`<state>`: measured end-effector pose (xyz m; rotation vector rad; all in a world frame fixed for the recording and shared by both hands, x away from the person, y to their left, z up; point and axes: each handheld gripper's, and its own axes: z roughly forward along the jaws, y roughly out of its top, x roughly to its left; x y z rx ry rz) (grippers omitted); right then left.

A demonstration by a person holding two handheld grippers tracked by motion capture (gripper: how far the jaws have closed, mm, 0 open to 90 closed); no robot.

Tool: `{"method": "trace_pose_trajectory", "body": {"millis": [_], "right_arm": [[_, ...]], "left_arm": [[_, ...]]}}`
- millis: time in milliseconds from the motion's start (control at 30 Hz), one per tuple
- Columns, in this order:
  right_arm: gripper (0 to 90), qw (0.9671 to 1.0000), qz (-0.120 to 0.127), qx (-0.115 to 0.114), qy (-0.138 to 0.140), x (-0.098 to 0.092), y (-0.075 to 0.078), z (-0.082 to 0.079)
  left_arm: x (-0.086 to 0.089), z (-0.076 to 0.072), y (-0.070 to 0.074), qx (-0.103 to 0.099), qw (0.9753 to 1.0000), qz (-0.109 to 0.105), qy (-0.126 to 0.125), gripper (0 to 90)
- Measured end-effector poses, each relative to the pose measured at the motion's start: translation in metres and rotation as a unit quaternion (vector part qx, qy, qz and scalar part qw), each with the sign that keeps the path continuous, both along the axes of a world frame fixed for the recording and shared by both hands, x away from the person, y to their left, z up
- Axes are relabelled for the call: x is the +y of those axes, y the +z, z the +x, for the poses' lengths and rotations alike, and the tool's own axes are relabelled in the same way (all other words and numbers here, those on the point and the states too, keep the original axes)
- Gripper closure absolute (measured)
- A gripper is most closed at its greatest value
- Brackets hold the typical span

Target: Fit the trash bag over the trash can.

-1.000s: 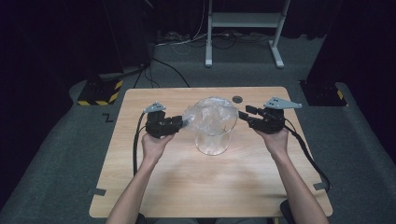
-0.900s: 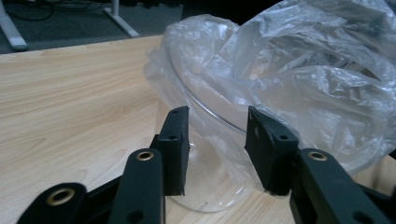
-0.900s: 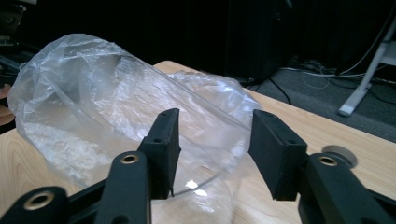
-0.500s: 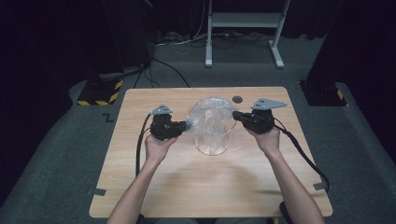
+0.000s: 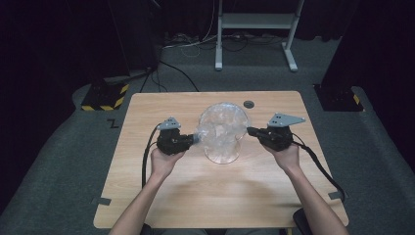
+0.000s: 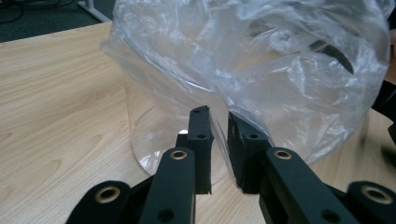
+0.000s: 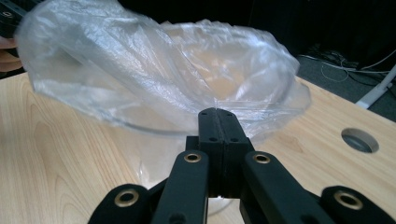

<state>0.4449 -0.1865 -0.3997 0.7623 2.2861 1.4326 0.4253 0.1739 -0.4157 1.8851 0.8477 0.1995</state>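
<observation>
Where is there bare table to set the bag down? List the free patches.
Free: the near table strip between the forearms, the left side beyond the left tool, the right side past the right tool, and the far edge beside the round hole. Crowded: the centre, where the plastic bag drapes the clear container.

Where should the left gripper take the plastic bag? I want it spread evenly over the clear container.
Probably the bag's loose edge on the left gripper's own side, approached level from outside. There the plastic bag hangs as thin film down the clear container's wall, between the slightly parted jaws. The right gripper is shut on the opposite edge.
</observation>
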Motion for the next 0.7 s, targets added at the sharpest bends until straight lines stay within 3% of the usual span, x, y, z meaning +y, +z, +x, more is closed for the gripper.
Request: {"method": "trace_pose_trajectory", "body": {"millis": [233, 433, 700], "right_arm": [[90.0, 0.9999, -0.01, -0.007, 0.006, -0.009, -0.008, -0.007], [90.0, 0.9997, -0.019, 0.01, 0.008, -0.004, -0.019, -0.005], [90.0, 0.9991, -0.039, 0.016, 0.004, -0.001, -0.025, -0.002]], "left_arm": [[-0.006, -0.003, -0.008, -0.011, 0.9998, 0.015, -0.009, 81.3], [-0.013, 0.002, -0.021, 0.007, 0.9994, 0.03, -0.016, 81.5], [-0.015, 0.006, -0.03, 0.02, 0.9988, 0.043, -0.006, 81.8]]}}
